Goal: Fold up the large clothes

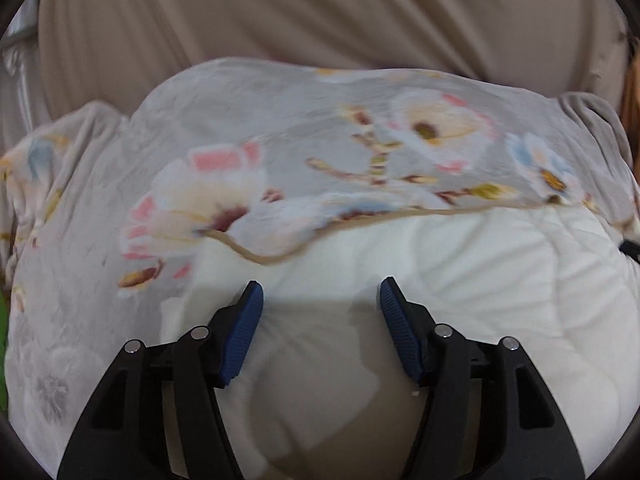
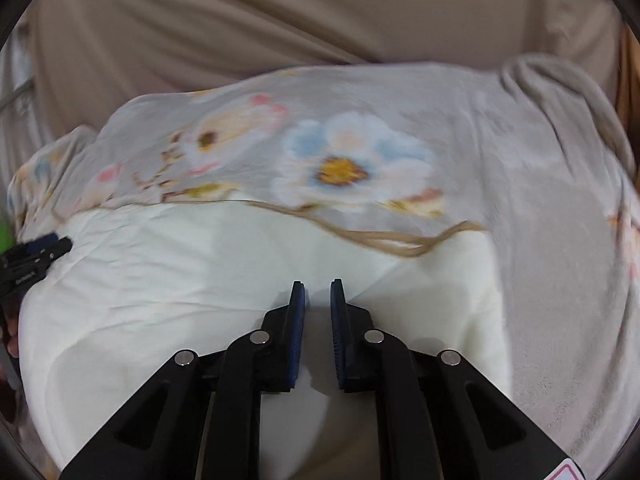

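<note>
A large grey floral blanket (image 1: 280, 136) lies spread out, with its cream white underside (image 1: 460, 280) turned up toward me and a tan trimmed edge (image 1: 256, 258) across it. My left gripper (image 1: 322, 292) is open and empty just above the white underside. In the right wrist view the same blanket (image 2: 348, 152) and white underside (image 2: 160, 264) show. My right gripper (image 2: 318, 286) has its jaws nearly together with a narrow gap and nothing between them, over the white part near the trimmed edge (image 2: 400, 246). The left gripper's tip (image 2: 36, 254) shows at the far left.
A beige sheet (image 1: 320, 12) covers the surface behind the blanket and it also shows in the right wrist view (image 2: 280, 12). A white rail (image 1: 16, 64) stands at the far left. A green patch (image 2: 6, 236) shows at the left edge.
</note>
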Available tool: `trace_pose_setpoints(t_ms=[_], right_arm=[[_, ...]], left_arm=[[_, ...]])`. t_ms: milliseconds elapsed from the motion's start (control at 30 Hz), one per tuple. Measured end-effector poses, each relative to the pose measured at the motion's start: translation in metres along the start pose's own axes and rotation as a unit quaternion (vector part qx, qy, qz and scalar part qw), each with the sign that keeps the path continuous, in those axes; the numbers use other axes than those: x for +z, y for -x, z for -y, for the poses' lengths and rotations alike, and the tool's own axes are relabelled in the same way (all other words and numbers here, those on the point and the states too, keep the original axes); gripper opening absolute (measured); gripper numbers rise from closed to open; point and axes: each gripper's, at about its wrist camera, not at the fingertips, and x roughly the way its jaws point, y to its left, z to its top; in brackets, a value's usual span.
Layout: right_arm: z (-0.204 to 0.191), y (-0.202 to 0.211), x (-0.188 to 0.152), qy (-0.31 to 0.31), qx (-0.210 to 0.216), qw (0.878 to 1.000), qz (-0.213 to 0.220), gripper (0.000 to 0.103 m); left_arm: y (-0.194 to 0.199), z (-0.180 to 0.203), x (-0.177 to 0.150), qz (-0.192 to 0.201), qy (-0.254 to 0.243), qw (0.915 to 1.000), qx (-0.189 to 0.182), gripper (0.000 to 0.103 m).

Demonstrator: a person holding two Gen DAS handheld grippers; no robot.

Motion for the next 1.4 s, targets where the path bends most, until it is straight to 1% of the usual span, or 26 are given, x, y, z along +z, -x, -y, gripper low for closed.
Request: trace_pose_setpoints(t_ms=[67,133,233,433,600,667,700,767,833,900,1000,1033,1067,1133,1167,1200,1233,1300,1400], right_arm=[[0.018,-0.01,0.004,-0.028,0.001,1.0,-0.012,0.008],[0.024,-0.016,0.004,-0.038,0.004,0.999,-0.019,0.008],[0.019,-0.024,0.003,-0.03,-0.009,0.999,-0.02,0.008],[0.017,-0.028,0.002,-0.022,-0.021,0.999,-0.019,0.008],[0.021,-0.025,0.003,-0.027,-0.012,0.999,-0.014,0.01],[0.019,-0.013,0.004,-0.036,-0.019,0.999,-0.001,0.014],[0.015,-0.002,0.005,-0.041,-0.023,0.999,0.013,0.021],[0.002,0.019,0.009,-0.044,0.001,0.998,0.032,0.022],[-0.026,0.038,0.011,-0.031,0.034,0.998,0.042,0.022],[-0.064,0.049,0.009,0.007,0.063,0.997,0.04,0.022],[-0.116,0.045,-0.001,0.072,0.091,0.993,0.021,0.021],[-0.132,0.039,-0.004,0.093,0.093,0.991,0.016,0.021],[-0.145,0.032,-0.007,0.113,0.087,0.99,0.014,0.021],[-0.163,0.006,-0.013,0.143,0.059,0.988,-0.001,0.02],[-0.166,-0.011,-0.015,0.146,0.05,0.988,-0.016,0.019],[-0.164,-0.027,-0.018,0.138,0.052,0.989,-0.029,0.015],[-0.161,-0.036,-0.019,0.128,0.057,0.99,-0.034,0.014],[-0.161,-0.046,-0.02,0.122,0.056,0.99,-0.037,0.014],[-0.165,-0.05,-0.02,0.126,0.045,0.99,-0.039,0.014]], left_arm=[[-0.012,-0.013,0.002,-0.011,0.02,0.9997,-0.011,0.06],[-0.018,-0.011,0.001,-0.018,0.021,0.9996,-0.01,0.06],[-0.023,0.0,0.0,-0.02,0.002,0.9997,0.013,0.061],[-0.026,0.0,0.0,-0.024,0.0,0.9996,0.015,0.061],[-0.026,0.003,0.001,-0.023,-0.006,0.9994,0.024,0.062],[-0.025,0.005,0.001,-0.023,-0.01,0.9992,0.03,0.062],[-0.024,0.006,0.001,-0.022,-0.012,0.9991,0.033,0.062],[-0.024,0.007,0.001,-0.022,-0.014,0.999,0.036,0.062],[-0.024,0.008,0.001,-0.022,-0.014,0.9989,0.039,0.062],[-0.023,0.008,0.001,-0.023,-0.015,0.9988,0.04,0.063],[-0.023,0.008,0.001,-0.023,-0.015,0.9988,0.041,0.063],[-0.023,0.008,0.001,-0.024,-0.015,0.9988,0.04,0.063],[-0.023,0.008,0.001,-0.024,-0.015,0.9988,0.04,0.063],[-0.023,0.008,0.001,-0.024,-0.014,0.9988,0.04,0.063],[-0.023,0.007,0.001,-0.024,-0.012,0.9989,0.039,0.063],[-0.023,0.006,0.001,-0.024,-0.008,0.9989,0.038,0.063],[-0.023,0.005,0.002,-0.025,-0.006,0.999,0.037,0.063],[-0.025,0.005,0.002,-0.028,-0.004,0.999,0.036,0.064],[-0.024,0.005,0.002,-0.028,-0.003,0.999,0.034,0.064]])
